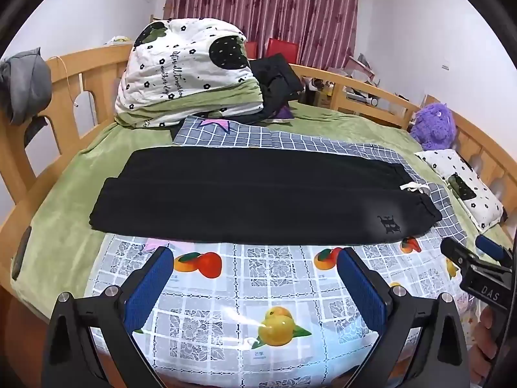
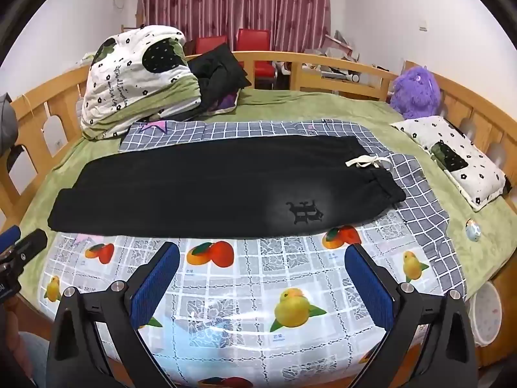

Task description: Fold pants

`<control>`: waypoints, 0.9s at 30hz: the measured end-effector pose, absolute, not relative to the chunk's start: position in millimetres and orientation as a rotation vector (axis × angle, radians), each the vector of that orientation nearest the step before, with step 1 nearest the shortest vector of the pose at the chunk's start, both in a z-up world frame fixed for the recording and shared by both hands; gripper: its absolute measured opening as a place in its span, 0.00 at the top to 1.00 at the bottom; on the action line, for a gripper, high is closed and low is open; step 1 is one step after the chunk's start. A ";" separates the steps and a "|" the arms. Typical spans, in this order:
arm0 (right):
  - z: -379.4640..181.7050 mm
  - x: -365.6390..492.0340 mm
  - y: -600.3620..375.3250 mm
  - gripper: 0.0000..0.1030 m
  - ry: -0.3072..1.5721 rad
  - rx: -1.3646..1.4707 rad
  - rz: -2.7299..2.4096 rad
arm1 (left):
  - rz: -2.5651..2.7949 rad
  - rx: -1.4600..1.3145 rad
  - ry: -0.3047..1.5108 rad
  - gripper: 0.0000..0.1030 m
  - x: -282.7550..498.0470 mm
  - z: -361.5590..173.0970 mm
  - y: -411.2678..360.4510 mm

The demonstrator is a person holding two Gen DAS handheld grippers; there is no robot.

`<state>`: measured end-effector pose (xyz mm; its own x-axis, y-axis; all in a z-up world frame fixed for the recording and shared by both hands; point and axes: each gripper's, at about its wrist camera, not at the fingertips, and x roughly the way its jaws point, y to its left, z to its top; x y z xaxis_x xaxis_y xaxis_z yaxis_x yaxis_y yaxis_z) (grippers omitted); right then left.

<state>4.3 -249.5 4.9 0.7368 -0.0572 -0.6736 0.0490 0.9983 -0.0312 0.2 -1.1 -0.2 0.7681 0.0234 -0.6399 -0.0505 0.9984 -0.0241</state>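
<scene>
Black pants (image 1: 252, 194) lie flat across the bed, legs to the left, waistband with a white drawstring (image 1: 415, 188) to the right. They also show in the right wrist view (image 2: 210, 187), with a dark logo (image 2: 305, 212) near the waist. My left gripper (image 1: 255, 255) is open and empty, hovering over the fruit-print cloth (image 1: 258, 307) just in front of the pants' near edge. My right gripper (image 2: 261, 252) is open and empty, in front of the waist half. The right gripper also appears at the right edge of the left wrist view (image 1: 478, 255).
A grey checked sheet (image 2: 420, 200) lies under the pants on a green blanket (image 1: 64, 200). A folded quilt (image 1: 187, 71) and dark clothes (image 1: 278, 80) sit at the back. A pillow (image 2: 458, 158) and purple plush toy (image 2: 415, 92) are at right. Wooden rails (image 1: 64, 97) surround the bed.
</scene>
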 end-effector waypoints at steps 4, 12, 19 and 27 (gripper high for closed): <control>5.3 4.1 -257.4 0.02 0.731 0.007 -0.046 | 0.017 -0.088 0.710 0.01 4.3 2.5 -6.9; 4.7 -2.4 -253.6 0.02 0.734 -0.030 -0.055 | 0.000 -0.131 0.684 0.01 -1.3 4.5 7.2; 4.8 -3.9 -256.6 0.02 0.727 -0.023 -0.047 | -0.023 -0.125 0.692 0.01 -1.8 0.4 9.8; 3.1 -2.0 -257.5 0.02 0.737 -0.010 -0.033 | -0.038 -0.115 0.692 0.01 -2.1 -2.6 6.6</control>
<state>-2.0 -257.5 3.1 0.7402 -0.0338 -0.6715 0.0270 0.9994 -0.0205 -2.1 6.6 -2.6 0.7698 -0.0731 -0.6340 -0.0034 0.9929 -0.1186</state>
